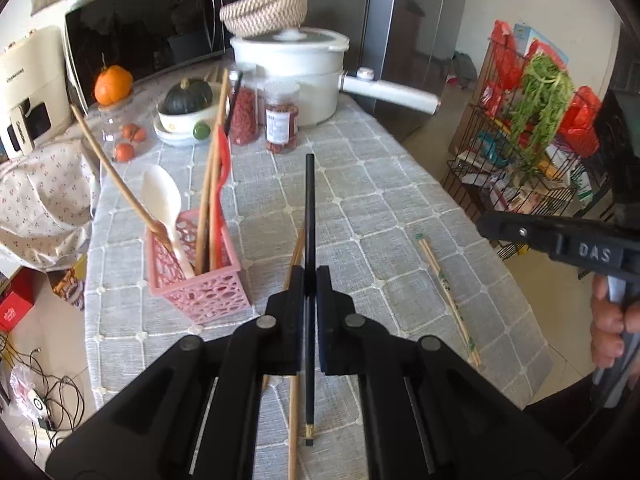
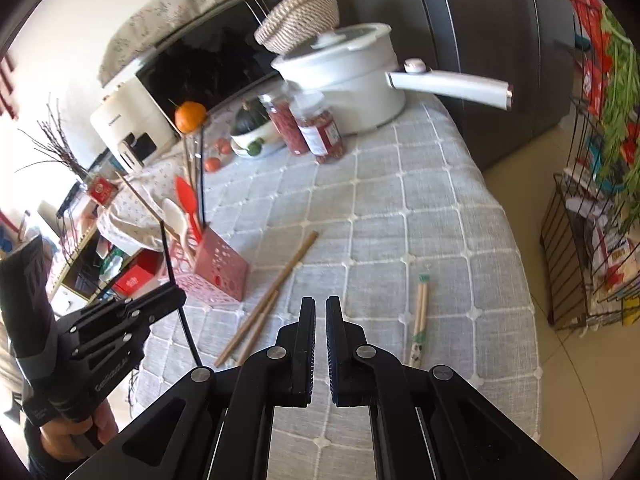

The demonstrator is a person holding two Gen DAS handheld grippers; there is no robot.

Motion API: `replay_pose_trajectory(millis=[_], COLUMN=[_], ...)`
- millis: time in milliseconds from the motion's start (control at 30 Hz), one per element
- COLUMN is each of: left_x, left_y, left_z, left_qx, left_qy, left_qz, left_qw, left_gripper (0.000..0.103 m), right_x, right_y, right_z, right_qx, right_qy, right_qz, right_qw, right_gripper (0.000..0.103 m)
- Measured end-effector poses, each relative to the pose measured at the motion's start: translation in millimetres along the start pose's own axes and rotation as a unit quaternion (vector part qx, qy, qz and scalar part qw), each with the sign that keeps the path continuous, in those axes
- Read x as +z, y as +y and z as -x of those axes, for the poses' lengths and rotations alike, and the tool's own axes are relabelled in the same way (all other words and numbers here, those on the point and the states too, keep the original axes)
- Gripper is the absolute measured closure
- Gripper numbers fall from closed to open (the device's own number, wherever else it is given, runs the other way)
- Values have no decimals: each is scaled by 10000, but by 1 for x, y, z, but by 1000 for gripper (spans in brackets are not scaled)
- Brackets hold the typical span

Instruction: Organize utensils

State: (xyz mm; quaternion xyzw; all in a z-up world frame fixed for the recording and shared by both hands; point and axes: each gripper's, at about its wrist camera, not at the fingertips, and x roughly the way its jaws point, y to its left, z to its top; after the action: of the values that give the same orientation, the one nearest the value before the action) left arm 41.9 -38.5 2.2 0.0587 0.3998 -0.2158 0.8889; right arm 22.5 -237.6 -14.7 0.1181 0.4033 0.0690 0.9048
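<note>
My left gripper [image 1: 310, 276] is shut on a black chopstick [image 1: 309, 208], held in the air above the grey checked tablecloth [image 1: 400, 208]. Left of it stands a pink perforated basket [image 1: 208, 288] holding a white spoon [image 1: 162, 200], a red spoon [image 1: 223, 160] and several wooden chopsticks. A wooden pair [image 2: 272, 296] lies on the cloth under the left gripper. A wrapped pair [image 2: 420, 316] lies further right. My right gripper [image 2: 319, 304] is shut with nothing between its fingers, hovering over the cloth near the front edge. In the right wrist view the left gripper [image 2: 176, 294] shows at left with the black chopstick [image 2: 172, 264].
At the back stand a white pot [image 1: 292, 72] with a long handle, two jars of red contents [image 1: 282, 118], a bowl with a squash [image 1: 188, 98], a microwave [image 1: 144, 36] and a woven basket [image 1: 266, 8]. A wire rack [image 1: 532, 136] stands right of the table.
</note>
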Motion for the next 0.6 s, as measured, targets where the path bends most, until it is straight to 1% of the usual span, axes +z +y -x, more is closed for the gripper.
replay_pose_trajectory(millis=[67, 133, 200, 267, 367, 433, 467, 500, 600], left_x=[2, 4, 3, 2, -3, -4, -4, -4, -3], left_y=[4, 8, 14, 21, 23, 23, 22, 20, 21], left_z=[10, 19, 24, 25, 27, 29, 31, 31, 32], left_qx=[-37, -91, -161, -258, -268, -278, -273, -267, -219], left_qy=[-190, -337, -389, -376, -389, -420, -444, -449, -472], left_qz=[9, 47, 124, 246, 289, 282, 261, 216, 176], left_qw=[9998, 9994, 9990, 9987, 9985, 9983, 9983, 9984, 9985], left_gripper=[97, 97, 97, 97, 97, 97, 97, 97, 97], right_x=[2, 6, 10, 12, 11, 11, 11, 11, 11], right_y=[7, 14, 17, 15, 4, -9, -16, -23, -40], right_z=[7, 16, 25, 24, 5, -18, -28, -40, -72], right_qx=[229, 311, 337, 281, -180, -473, -585, -677, -923], right_qy=[-203, -401, -492, -310, 77, 449, 606, 819, 1352], right_qz=[44, 155, 236, 305, 376, 299, 192, 121, -56], right_qw=[9995, 9986, 9979, 9987, 9991, 9974, 9963, 9943, 9865], right_gripper=[98, 98, 98, 98, 95, 85, 73, 63, 63])
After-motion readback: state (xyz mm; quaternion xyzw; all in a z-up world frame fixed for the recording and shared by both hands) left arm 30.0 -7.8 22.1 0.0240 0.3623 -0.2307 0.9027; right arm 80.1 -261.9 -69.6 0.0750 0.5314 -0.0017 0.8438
